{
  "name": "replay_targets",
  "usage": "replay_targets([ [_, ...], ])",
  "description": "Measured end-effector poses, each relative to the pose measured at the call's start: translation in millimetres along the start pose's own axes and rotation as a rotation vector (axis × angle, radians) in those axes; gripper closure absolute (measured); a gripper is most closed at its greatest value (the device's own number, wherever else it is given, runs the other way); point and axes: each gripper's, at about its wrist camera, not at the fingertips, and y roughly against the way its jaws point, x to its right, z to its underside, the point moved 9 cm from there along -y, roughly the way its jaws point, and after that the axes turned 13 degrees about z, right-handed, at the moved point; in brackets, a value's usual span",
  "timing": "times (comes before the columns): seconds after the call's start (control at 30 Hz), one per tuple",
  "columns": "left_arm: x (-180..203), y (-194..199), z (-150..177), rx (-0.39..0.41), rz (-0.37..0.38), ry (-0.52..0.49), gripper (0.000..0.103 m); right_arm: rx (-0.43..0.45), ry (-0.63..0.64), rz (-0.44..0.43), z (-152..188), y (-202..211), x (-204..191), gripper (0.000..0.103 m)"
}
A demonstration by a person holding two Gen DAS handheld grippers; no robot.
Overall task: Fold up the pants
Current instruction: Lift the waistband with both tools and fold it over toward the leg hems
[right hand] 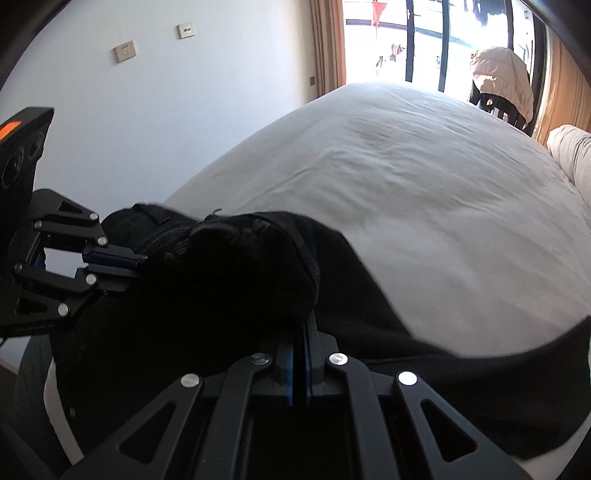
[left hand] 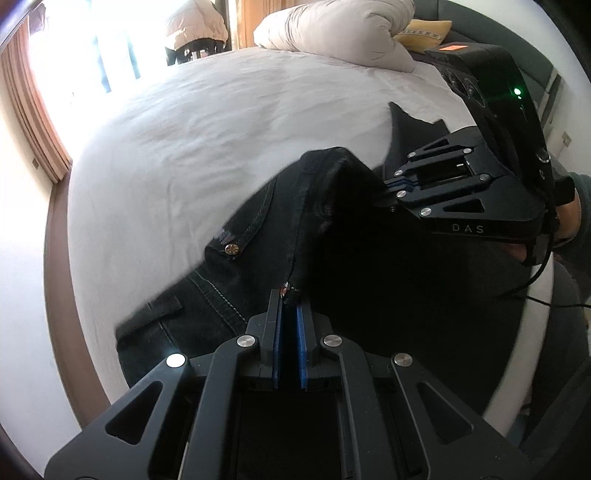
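Left wrist cam: your left gripper [left hand: 290,295] pinches the black pants [left hand: 251,236] at the waistband seam, jaws pressed onto fabric. Your right gripper [left hand: 384,190] clamps the same bunched waist, lifted off the bed [left hand: 221,122] near its front edge; rest of pants drape on the sheet.

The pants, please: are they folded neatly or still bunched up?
Bunched, not neatly folded: the black pants hang humped above the bed, pinched by the left hand-held gripper and right hand-held gripper.

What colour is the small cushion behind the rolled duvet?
Mustard yellow with a dark stitched band; the cushion shows best in the left wrist view.
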Motion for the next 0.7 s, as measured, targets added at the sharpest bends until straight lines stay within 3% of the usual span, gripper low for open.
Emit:
replay_targets([
  [0.3, 23, 17, 72, -0.039, -0.03, 0.04, 0.098, 0.025, 0.037, 0.019, 54, 44, -32, 0.098],
  [0.53, 51, 26, 113, -0.086, -0.045, 0.008, 0.098, 0.012, 0.201, 0.053, 98, 63, -75, 0.098],
  [0.7, 72, 23, 139, -0.109, -0.03, 0.026, 0.098, -0.008, 0.158, 0.05, 118, 69, -85, 0.098],
])
